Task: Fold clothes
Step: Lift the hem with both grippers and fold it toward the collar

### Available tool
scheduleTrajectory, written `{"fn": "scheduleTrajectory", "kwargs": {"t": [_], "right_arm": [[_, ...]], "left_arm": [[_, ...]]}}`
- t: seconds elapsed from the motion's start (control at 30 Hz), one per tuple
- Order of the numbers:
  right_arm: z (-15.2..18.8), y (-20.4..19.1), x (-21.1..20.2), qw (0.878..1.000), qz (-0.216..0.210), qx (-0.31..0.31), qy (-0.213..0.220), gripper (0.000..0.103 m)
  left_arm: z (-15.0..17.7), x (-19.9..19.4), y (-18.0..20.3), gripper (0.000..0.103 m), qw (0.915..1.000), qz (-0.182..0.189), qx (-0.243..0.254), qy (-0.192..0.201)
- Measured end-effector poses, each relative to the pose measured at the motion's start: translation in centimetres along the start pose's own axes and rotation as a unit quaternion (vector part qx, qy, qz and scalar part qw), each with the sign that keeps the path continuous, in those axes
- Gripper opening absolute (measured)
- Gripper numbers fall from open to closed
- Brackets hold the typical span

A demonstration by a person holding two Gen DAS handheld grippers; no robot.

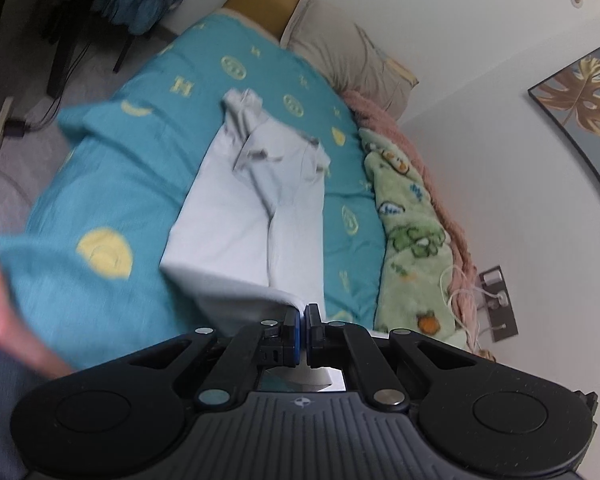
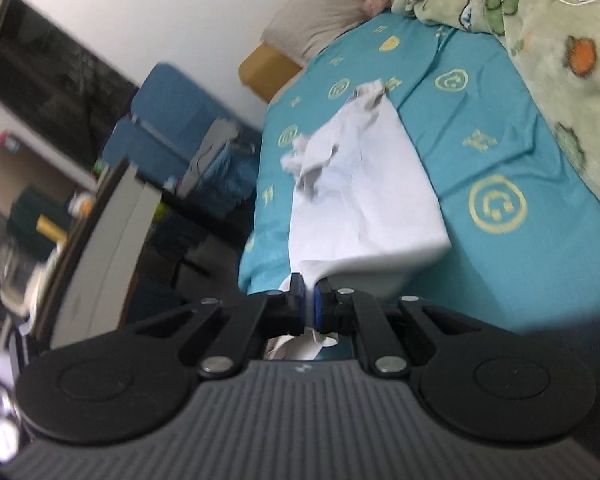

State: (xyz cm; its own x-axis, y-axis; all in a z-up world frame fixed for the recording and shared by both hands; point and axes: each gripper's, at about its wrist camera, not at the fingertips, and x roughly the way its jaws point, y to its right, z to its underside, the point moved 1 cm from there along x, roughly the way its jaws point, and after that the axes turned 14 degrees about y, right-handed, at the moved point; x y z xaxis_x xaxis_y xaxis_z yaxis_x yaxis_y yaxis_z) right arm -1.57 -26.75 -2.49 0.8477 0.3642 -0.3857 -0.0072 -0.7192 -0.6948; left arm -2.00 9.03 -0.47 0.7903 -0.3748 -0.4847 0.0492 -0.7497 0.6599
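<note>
A white garment (image 1: pixel 244 200) lies stretched along the teal bedspread (image 1: pixel 132 168), its crumpled far end pointing toward the pillow. My left gripper (image 1: pixel 303 312) is shut on the garment's near hem, and white cloth shows behind its pads. In the right wrist view the same white garment (image 2: pixel 364 184) runs away from me over the teal bedspread (image 2: pixel 500 152). My right gripper (image 2: pixel 309 286) is shut on another part of the near edge, with cloth bunched between and behind the fingers. The near edge hangs lifted off the bed.
A green fleece blanket (image 1: pixel 412 216) and a pink one (image 1: pixel 384 116) lie along the wall side. A grey pillow (image 1: pixel 352 60) rests at the head of the bed. A person's hand (image 1: pixel 4 304) shows at the left. A blue chair (image 2: pixel 172 128) and cluttered shelves (image 2: pixel 40 216) stand beside the bed.
</note>
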Motion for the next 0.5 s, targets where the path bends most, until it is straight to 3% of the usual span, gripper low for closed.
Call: {"fn": "scheduleTrajectory", "kwargs": {"t": [0.27,0.5], "right_arm": [[-5.1,0.9,8.1,0.999,0.034,-0.007,0.042,0.008],[-5.6,2.1,15.8,0.994,0.058,-0.075,0.053,0.008]], "left_arm": [[-6.5,8.1,1.4,0.003,0.9975,-0.014,0.036,0.060],[-7.7,15.1,0.5,0.003,0.9918,-0.045,0.087,0.082]]}}
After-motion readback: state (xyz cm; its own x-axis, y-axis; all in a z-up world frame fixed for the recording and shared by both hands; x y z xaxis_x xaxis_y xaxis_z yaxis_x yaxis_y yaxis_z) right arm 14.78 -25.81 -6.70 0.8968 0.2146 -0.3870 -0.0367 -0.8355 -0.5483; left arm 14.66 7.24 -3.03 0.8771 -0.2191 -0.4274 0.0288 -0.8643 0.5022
